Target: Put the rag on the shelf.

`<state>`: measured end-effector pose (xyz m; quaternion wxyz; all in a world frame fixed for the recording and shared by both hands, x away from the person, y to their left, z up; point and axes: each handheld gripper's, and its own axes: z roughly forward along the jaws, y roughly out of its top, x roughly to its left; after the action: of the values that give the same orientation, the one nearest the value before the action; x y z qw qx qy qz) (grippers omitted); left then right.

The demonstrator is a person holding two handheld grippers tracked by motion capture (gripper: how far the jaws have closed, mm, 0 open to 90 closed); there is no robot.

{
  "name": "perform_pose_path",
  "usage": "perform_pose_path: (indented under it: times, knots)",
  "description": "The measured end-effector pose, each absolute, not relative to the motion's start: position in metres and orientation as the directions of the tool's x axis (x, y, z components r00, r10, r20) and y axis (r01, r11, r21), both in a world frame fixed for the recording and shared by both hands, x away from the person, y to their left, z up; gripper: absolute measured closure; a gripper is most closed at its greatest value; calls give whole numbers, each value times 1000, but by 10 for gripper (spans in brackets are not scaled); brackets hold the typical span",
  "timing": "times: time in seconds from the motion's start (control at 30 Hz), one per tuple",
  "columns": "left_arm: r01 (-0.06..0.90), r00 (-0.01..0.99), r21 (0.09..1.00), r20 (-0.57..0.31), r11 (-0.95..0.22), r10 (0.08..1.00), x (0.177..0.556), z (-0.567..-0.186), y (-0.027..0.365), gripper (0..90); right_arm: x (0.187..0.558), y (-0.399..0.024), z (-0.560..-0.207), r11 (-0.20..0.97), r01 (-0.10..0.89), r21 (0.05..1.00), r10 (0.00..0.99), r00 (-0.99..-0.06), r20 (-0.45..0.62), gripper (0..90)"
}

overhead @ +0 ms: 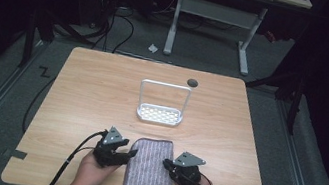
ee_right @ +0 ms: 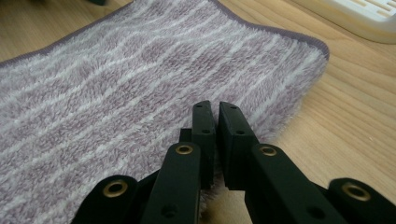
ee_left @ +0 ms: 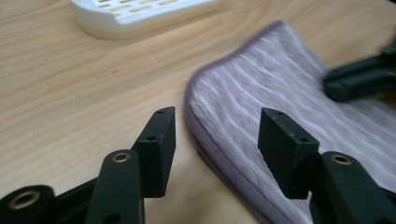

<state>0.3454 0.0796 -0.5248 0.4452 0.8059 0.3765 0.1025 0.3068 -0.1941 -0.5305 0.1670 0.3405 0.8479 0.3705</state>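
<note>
1. The folded purple-and-white striped terry towel (overhead: pixel 150 173) lies on the near middle of the light wooden table (overhead: pixel 74 103), between both grippers, well short of the white plastic rack with its wire hoop (overhead: pixel 160 114).
2. The left gripper (ee_left: pixel 217 135) has its jaws spread wide with nothing between them, just off the towel's left edge.
3. The right gripper (ee_right: pixel 218 122) looks nearly shut, nipping the towel's right hem, so a slow release without dragging seems best.
4. Squaring the fold should probably come before anything else.
</note>
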Motion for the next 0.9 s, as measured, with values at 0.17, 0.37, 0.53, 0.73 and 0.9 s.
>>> perform_pose_path:
  times: [0.17,0.37,0.53,0.73,0.9]
  knots:
    - [522,666,771,-101,-365,739,362,-535,60,448,307,-194,-531,494,449,745,698,-715,-32,855]
    - [524,676,769,-114,-366,728,360,-535,54,664,306,-194,-531,492,452,744,700,-713,-29,827]
    - [588,667,753,-245,-296,703,368,-537,61,773,309,-198,-520,404,461,790,750,-661,3,716]
    - [580,670,756,-229,-304,706,366,-537,60,778,351,-199,-524,222,624,749,871,-472,136,532]
    - [586,666,754,-239,-296,707,366,-537,61,777,355,-188,-532,255,618,744,873,-478,98,647]
